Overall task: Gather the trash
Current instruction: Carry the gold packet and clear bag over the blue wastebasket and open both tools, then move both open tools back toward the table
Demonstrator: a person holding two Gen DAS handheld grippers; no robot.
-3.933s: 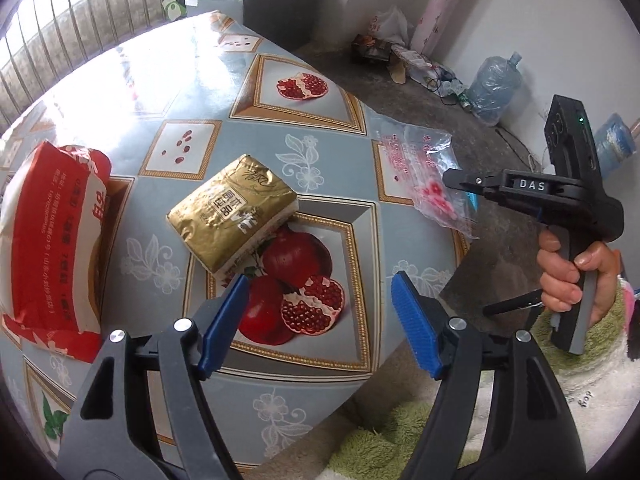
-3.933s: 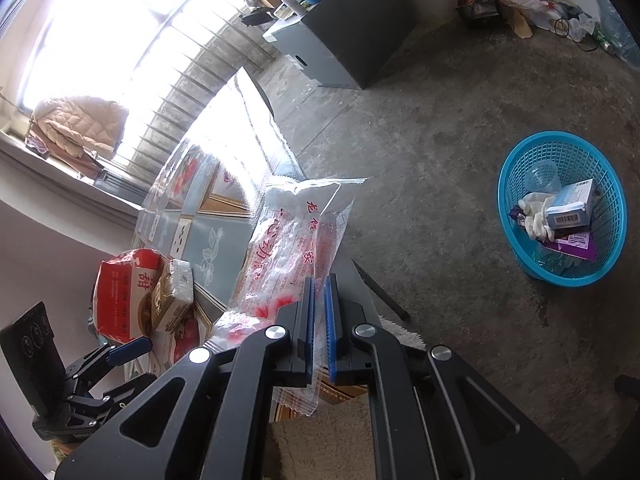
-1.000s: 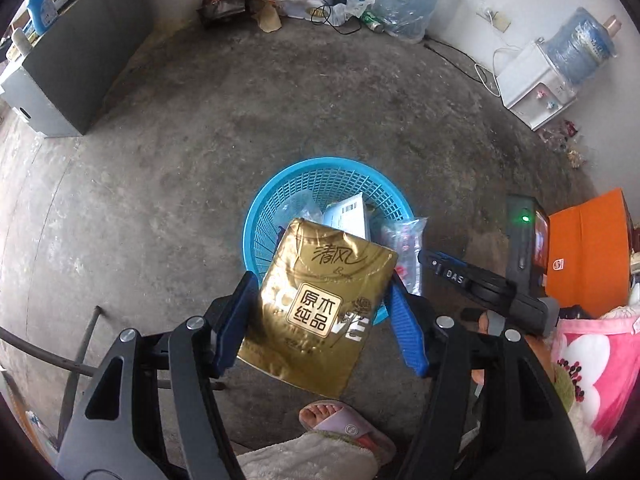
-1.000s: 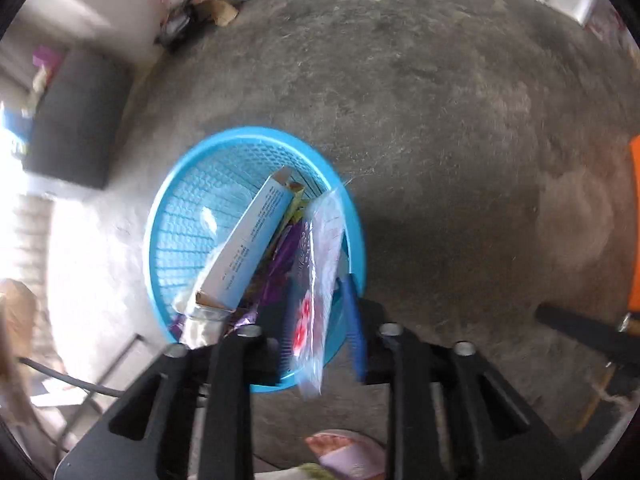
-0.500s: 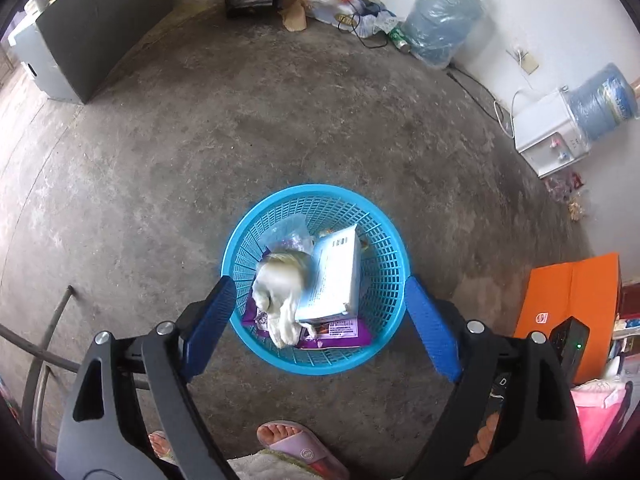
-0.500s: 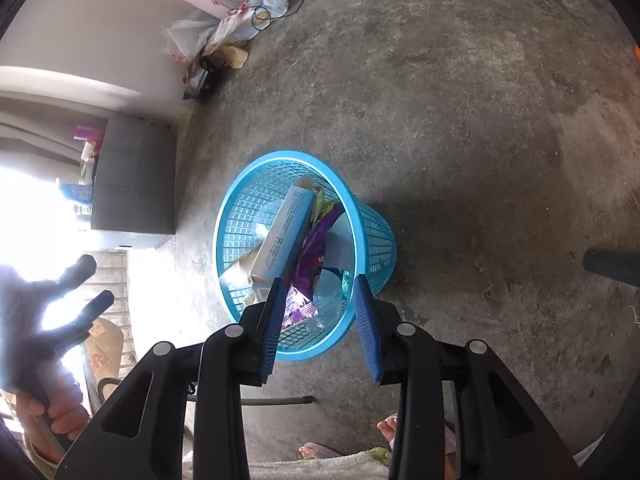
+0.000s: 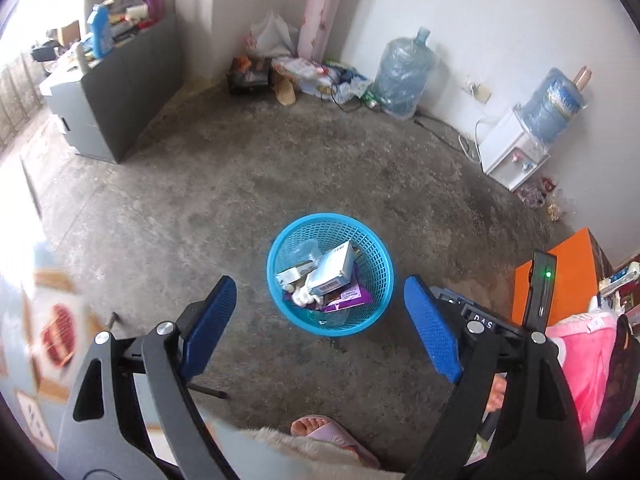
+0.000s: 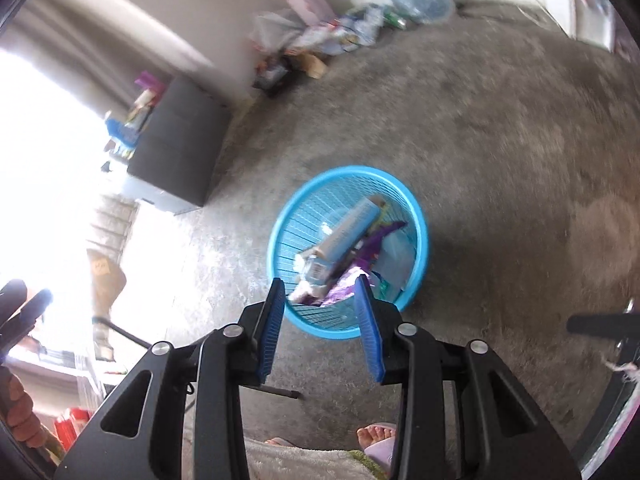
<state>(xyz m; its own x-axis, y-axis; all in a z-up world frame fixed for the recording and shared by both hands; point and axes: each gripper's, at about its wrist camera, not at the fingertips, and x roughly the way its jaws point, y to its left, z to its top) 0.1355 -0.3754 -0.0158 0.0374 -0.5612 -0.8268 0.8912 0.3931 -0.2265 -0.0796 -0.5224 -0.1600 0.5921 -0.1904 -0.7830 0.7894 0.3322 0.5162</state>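
A blue plastic basket stands on the concrete floor and holds trash: a light blue box, a purple wrapper and crumpled white bits. It also shows in the right wrist view. My left gripper is wide open and empty, held above and in front of the basket. My right gripper is open and empty just above the basket's near rim; its body shows in the left wrist view.
A table corner with a pomegranate cloth is at the left. A grey cabinet, water jugs, a dispenser and floor clutter line the far wall. An orange box stands right. My slippered foot is near.
Both grippers have let go of their trash into the basket and pulled up and back; the basket looks smaller and the table edge has come into the left view.
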